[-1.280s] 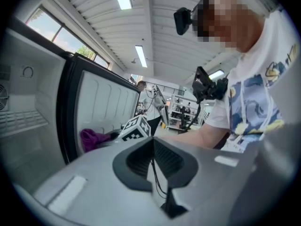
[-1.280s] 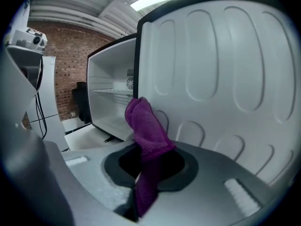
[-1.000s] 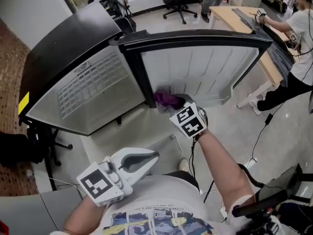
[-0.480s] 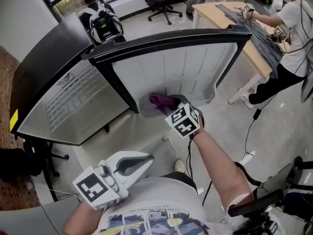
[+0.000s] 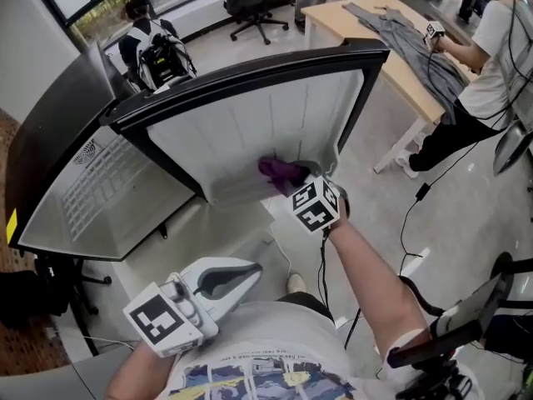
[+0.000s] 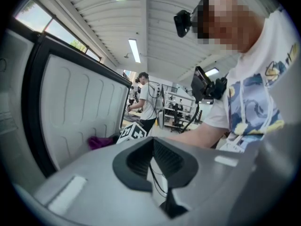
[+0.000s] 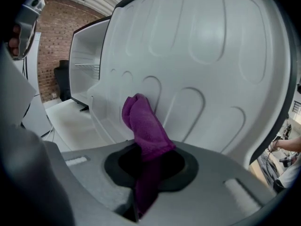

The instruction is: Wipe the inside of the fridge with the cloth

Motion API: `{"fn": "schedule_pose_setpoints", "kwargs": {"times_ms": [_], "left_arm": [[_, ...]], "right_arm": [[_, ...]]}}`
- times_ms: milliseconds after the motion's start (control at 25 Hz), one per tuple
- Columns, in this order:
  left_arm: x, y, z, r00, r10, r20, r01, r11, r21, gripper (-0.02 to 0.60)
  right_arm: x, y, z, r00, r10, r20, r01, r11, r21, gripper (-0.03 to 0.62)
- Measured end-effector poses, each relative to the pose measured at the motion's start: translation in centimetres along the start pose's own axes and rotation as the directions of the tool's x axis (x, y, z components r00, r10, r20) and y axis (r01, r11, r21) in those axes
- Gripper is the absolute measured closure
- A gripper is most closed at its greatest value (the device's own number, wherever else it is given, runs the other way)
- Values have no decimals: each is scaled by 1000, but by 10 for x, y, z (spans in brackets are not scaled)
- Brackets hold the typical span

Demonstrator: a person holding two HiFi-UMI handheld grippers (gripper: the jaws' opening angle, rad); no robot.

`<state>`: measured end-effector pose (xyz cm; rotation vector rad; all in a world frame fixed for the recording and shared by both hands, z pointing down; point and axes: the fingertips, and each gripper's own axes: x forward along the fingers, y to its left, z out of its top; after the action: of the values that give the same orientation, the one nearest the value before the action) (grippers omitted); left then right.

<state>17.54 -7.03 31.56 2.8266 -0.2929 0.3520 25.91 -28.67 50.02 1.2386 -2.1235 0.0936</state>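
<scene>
At the fridge door (image 5: 275, 132): right gripper (image 7: 146, 168) clamped on 1 purple cloth (image 7: 145, 124). Left gripper (image 5: 246, 269) closed, empty, held low.

The fridge door (image 5: 250, 132), the left hand-held gripper (image 5: 243, 271) and the right hand-held gripper (image 5: 304, 177) are seen from high above in the head view, which is pointed steeply down. The left gripper view is taken from low beside the person's body (image 6: 249, 98) and is turned upward, well away from the door. The right gripper view is held very close to the door's white inside. The purple cloth (image 5: 281, 172) is shown in all three views.
</scene>
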Motion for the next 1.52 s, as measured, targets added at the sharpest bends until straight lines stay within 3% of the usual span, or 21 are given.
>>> {"fn": "schedule_pose_setpoints", "kwargs": {"times_ms": [320, 760, 1200, 1320, 1520], "left_arm": [[17, 3, -10, 1000, -4, -17, 5, 999, 50, 575], [37, -6, -4, 1000, -11, -14, 12, 999, 38, 575], [22, -1, -8, 1000, -15, 0, 15, 999, 41, 575], [12, 1, -9, 1000, -9, 6, 9, 999, 38, 575], [-6, -1, -10, 1000, 6, 23, -6, 1000, 13, 575]], "right_arm": [[-9, -28, -18, 997, -73, -36, 73, 997, -8, 540], [-33, -46, -20, 992, -124, -34, 123, 992, -21, 540], [-100, -71, -9, 946, -314, 74, 302, 942, 146, 540], [-105, -46, -1, 954, -276, 114, 263, 958, 117, 540], [-94, 30, 14, 977, -113, 180, 113, 994, 6, 540]]}}
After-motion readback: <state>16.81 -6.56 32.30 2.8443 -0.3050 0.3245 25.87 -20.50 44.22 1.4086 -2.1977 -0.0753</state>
